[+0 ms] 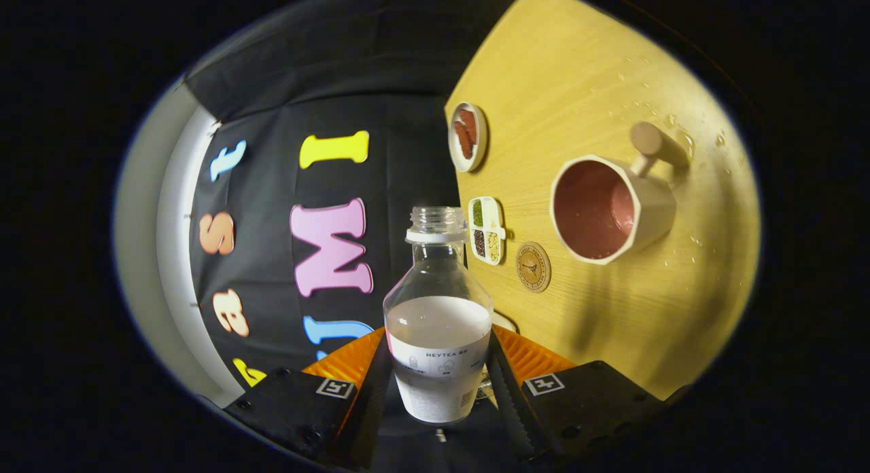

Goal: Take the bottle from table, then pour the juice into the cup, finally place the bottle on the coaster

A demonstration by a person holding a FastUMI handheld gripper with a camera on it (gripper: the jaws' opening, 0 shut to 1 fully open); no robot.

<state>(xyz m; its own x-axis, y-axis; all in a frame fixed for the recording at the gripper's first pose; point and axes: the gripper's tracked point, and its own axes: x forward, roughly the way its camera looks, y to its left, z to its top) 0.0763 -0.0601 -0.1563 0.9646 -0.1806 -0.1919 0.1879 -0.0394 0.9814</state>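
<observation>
My gripper [438,371] is shut on a clear uncapped bottle [438,310], both fingers pressing its labelled lower body. The bottle is about half full of a pale liquid and its open mouth points ahead. The view is rolled, so the wooden table [612,72] rises on the right side. A white angular cup [608,208] with a pink inside and a wooden handle stands on the table beyond and to the right of the bottle's mouth. A small round wooden coaster [533,267] lies between the bottle and the cup.
A small divided white tray [486,230] with grains lies right beside the bottle's neck. A round white dish [467,136] holding something reddish-brown sits farther along the table's edge. Water drops speckle the wood around the cup. The booth's black cloth wall hangs behind the bottle.
</observation>
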